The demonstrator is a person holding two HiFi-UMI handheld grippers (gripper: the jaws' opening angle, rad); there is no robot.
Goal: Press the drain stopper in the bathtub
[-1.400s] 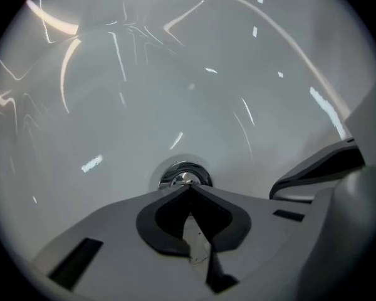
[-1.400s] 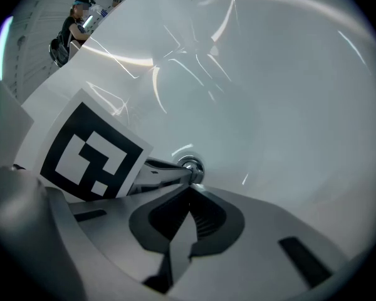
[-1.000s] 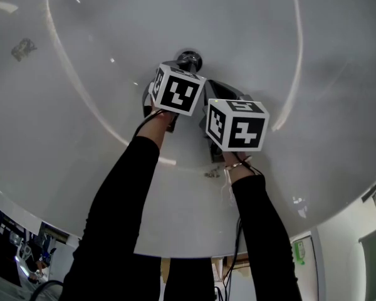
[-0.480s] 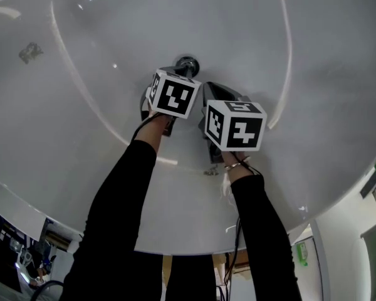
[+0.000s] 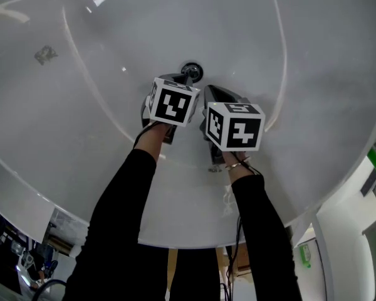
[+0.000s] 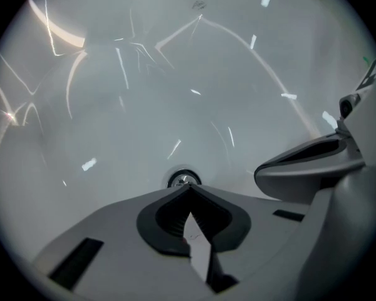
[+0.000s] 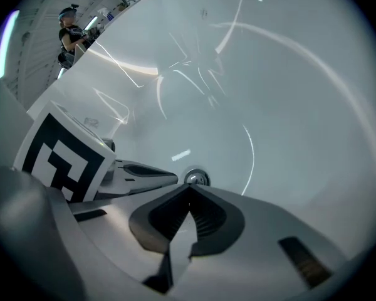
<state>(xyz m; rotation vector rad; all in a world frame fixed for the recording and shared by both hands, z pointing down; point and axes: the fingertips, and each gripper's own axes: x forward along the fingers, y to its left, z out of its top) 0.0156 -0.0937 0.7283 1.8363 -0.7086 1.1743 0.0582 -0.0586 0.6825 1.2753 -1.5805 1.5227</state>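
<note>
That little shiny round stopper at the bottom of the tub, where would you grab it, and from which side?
Its round chrome top, from straight above. The drain stopper sits low in the bathtub floor, with little rim showing to pinch, so pushing down with the shut left gripper likely suits better.

l gripper (image 5: 183, 80) & r gripper (image 5: 212, 91) just beside drain stopper (image 5: 191, 71) (chrome) in tub (image 5: 81, 143).

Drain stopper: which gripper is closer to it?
Left. The left gripper has its tips just short of the drain stopper; the right gripper sits alongside, slightly farther back.
</note>
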